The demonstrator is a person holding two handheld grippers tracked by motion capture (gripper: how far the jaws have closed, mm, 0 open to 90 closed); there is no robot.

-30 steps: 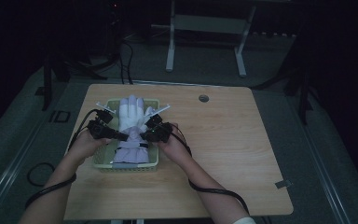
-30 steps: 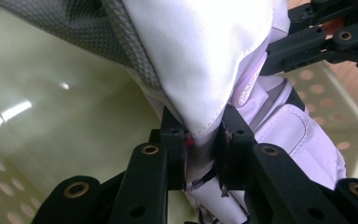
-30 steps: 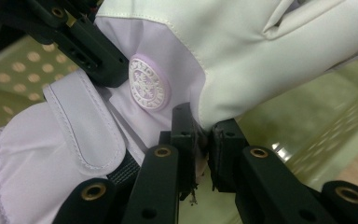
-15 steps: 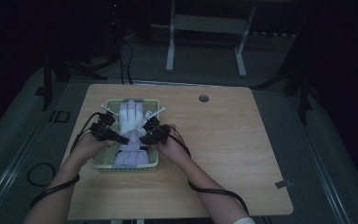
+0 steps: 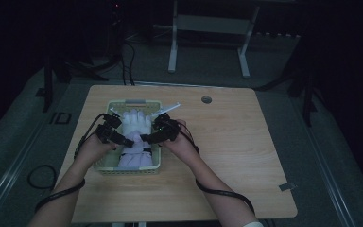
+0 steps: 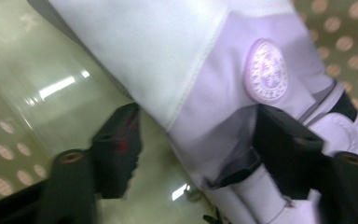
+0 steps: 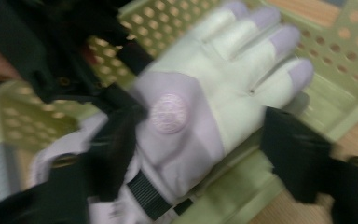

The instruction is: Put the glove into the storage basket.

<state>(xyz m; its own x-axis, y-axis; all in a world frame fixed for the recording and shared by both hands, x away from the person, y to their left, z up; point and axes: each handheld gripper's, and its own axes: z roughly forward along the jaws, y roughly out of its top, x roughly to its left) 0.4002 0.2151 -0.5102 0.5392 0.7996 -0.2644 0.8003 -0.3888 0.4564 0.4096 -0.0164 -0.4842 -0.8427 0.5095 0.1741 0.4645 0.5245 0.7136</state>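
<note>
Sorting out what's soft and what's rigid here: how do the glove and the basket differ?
The glove is white and lilac padded fabric; the basket is pale yellow-green and looks like stiff plastic. The glove's surface is closed, with a round badge on its back, while the basket's walls are dotted with round holes. The glove lies inside; the basket holds it, standing on the table. Both are pale.

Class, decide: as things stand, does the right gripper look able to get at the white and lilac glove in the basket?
Probably yes: the right gripper, its jaws just opened, hangs over the glove lying on top in the basket, with nothing between them.
</note>
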